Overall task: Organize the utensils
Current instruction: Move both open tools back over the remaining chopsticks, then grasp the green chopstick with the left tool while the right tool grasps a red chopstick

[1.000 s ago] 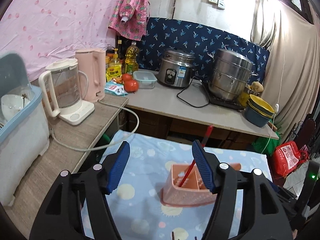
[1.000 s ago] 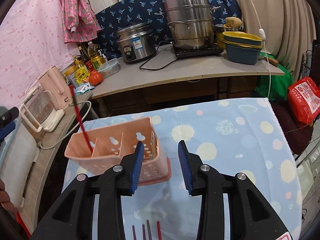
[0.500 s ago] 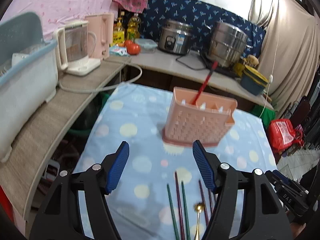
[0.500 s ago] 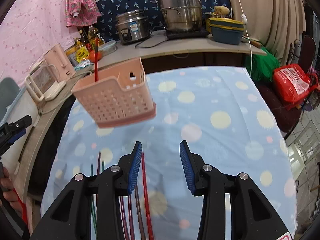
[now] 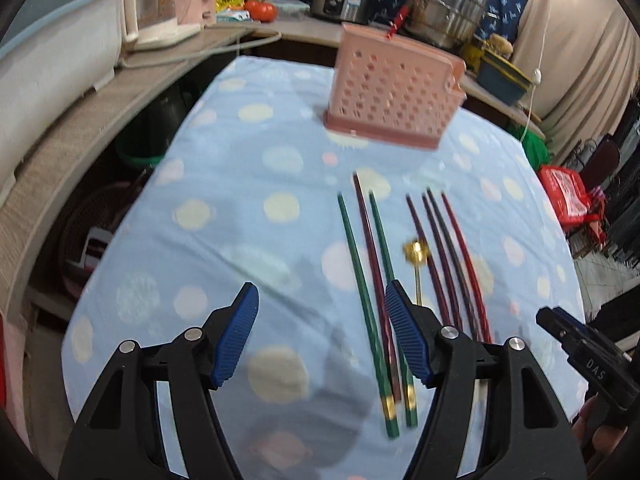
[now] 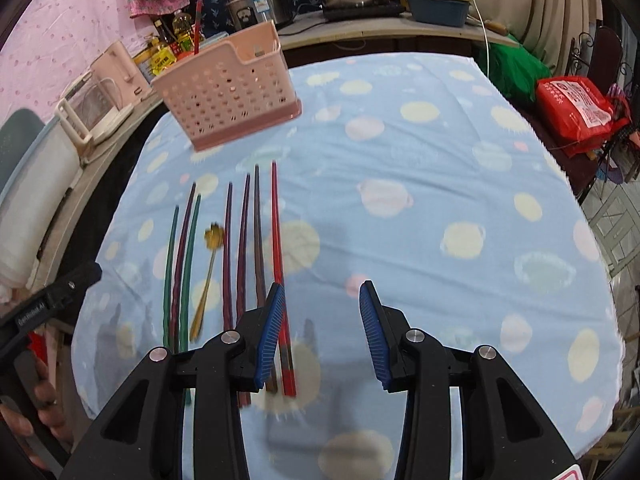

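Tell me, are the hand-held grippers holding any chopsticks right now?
No, nothing is held. The left hand-held gripper and right hand-held gripper are both open above the chopsticks lying on the cloth.

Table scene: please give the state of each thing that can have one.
Left hand-held gripper: open, empty.
Right hand-held gripper: open, empty.
Pink basket: upright, holding one red chopstick.
Loose chopsticks: lying flat on the cloth.
Gold spoon: lying flat among them.

Chopsticks (image 6: 256, 240) + spoon (image 6: 208, 272) flat, basket (image 6: 228, 88) behind.
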`<state>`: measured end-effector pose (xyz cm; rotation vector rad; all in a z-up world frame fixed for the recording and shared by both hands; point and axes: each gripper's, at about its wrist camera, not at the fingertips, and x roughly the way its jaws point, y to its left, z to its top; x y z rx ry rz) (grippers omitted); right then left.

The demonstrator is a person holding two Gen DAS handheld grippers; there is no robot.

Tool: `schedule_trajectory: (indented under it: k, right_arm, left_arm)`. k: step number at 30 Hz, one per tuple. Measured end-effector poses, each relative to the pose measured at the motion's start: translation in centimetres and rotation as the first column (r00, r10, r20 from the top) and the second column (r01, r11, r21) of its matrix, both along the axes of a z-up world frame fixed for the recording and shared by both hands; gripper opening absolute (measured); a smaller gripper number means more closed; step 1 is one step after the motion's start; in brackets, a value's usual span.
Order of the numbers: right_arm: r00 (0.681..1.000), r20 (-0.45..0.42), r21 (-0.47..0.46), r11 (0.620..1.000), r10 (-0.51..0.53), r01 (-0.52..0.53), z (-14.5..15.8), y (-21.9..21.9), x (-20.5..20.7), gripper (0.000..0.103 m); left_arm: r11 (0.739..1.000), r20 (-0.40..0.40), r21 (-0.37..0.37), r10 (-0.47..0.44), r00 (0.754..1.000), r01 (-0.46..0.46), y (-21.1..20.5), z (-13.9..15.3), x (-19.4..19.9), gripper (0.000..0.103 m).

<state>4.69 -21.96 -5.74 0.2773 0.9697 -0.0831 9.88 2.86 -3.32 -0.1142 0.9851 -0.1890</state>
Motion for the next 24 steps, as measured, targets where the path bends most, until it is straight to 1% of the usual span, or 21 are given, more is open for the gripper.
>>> schedule_trajectory:
  k: [5,9,12,17,19,21,24]
  right_arm:
    - [1.0,-0.021,-0.011,1.0,0.0,0.0,-1.0,0.2,-1.8,0.038]
    - [0.999,-0.034,-0.006,1.0,-0.004,0.004,-1.6,0.1,-2.7,0.038]
    - [0.999,-0.037,-0.004,1.0,-0.003,0.003,-1.8,0.1,-3.0,0.038]
    - [0.999,-0.039,0.003,1.0,0.007,-0.007,-1.9,0.5,-3.0,0.038]
    - [0.999,-0.041,0.001,1.0,0.012,-0.012,-2.0,0.7,-3.0,0.038]
    - [0.999,-0.043,0.002,1.0,0.017,-0.017,-2.1,0.8,-2.9,0.038]
    - [0.999,-0.047,0.001,1.0,0.023,-0.023,-2.2,0.9,-2.8,0.038]
  left_arm:
    - [0.998,-0.047,0.007,-0.066,0.997,0.066,-1.3,-2.0,-3.1,0.063]
    - [0.994,-0.078,0.008,-0.111,0.991,0.112,-2.3,-3.1,-4.8,0.063]
    - [0.99,-0.097,0.016,-0.138,0.986,0.141,-3.0,-3.8,-5.2,0.062]
    - [0.984,-0.099,0.049,-0.164,0.981,0.169,-4.2,-4.6,-5.4,0.062]
    - [0.984,-0.11,0.061,-0.162,0.981,0.169,-4.3,-5.0,-5.2,0.059]
    - [0.985,-0.13,0.058,-0.155,0.979,0.163,-4.1,-5.6,-5.0,0.054]
    - [0.984,-0.126,0.068,-0.153,0.98,0.162,-3.9,-5.7,-5.0,0.053]
